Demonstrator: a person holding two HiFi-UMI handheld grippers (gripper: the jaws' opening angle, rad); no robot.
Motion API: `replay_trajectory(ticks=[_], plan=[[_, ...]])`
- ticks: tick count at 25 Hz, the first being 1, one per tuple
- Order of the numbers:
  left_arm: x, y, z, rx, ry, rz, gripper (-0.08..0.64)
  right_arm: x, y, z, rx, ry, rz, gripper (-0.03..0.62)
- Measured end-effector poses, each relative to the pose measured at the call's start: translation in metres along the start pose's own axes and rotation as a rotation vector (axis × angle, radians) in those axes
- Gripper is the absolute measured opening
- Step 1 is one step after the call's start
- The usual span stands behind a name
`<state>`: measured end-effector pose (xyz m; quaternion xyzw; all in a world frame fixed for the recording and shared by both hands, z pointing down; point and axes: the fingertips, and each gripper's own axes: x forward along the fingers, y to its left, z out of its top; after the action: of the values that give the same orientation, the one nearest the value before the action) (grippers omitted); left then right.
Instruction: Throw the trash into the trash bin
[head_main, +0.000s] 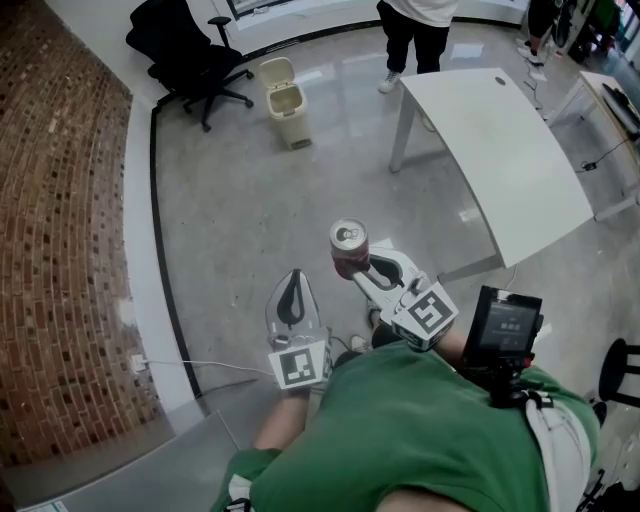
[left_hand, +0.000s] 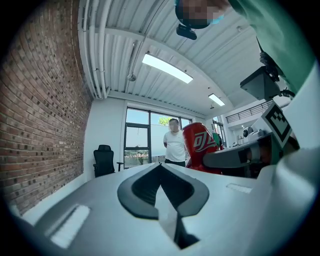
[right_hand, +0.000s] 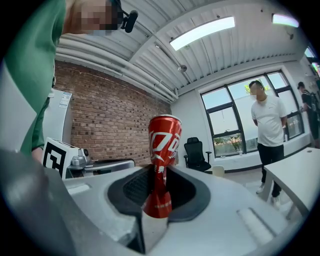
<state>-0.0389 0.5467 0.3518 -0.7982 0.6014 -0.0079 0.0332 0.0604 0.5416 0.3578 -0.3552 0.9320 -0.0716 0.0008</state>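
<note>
A red soda can (head_main: 349, 247), dented at its waist, stands upright between the jaws of my right gripper (head_main: 358, 268), which is shut on it. In the right gripper view the can (right_hand: 164, 150) rises from the pinched pads of the right gripper (right_hand: 157, 192). My left gripper (head_main: 292, 298) hangs just left of it, shut with nothing in it; in its own view the left gripper (left_hand: 161, 172) has its pads together, and the can (left_hand: 200, 145) shows to the right. The beige trash bin (head_main: 285, 100), lid raised, stands far ahead on the floor; the bin (right_hand: 218, 171) also appears small in the right gripper view.
A white table (head_main: 500, 150) stands ahead on the right. A black office chair (head_main: 190, 50) sits left of the bin. A person (head_main: 415, 30) stands beyond the table. A brick wall (head_main: 60, 250) runs along the left. Grey floor lies between me and the bin.
</note>
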Motion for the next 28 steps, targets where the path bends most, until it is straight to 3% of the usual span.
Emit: replay_trajectory(ticks=[5,13,21,28], plan=[[0.034,0.017,0.000,0.010,0.021,0.027,0.003,0.031,-0.027,0.007,0.008,-0.014,0.026,0.075],[0.106,0.014,0.011,0.021,-0.002,0.009,0.003,0.059,-0.086,0.029,0.004,-0.051,0.048,0.075],[0.159,-0.005,0.016,0.114,-0.025,0.023,0.003,0.068,-0.140,0.031,-0.008,-0.069,0.057,0.075],[0.190,-0.004,0.018,0.194,-0.005,0.030,0.003,0.086,-0.162,0.041,0.015,-0.090,0.073,0.075]])
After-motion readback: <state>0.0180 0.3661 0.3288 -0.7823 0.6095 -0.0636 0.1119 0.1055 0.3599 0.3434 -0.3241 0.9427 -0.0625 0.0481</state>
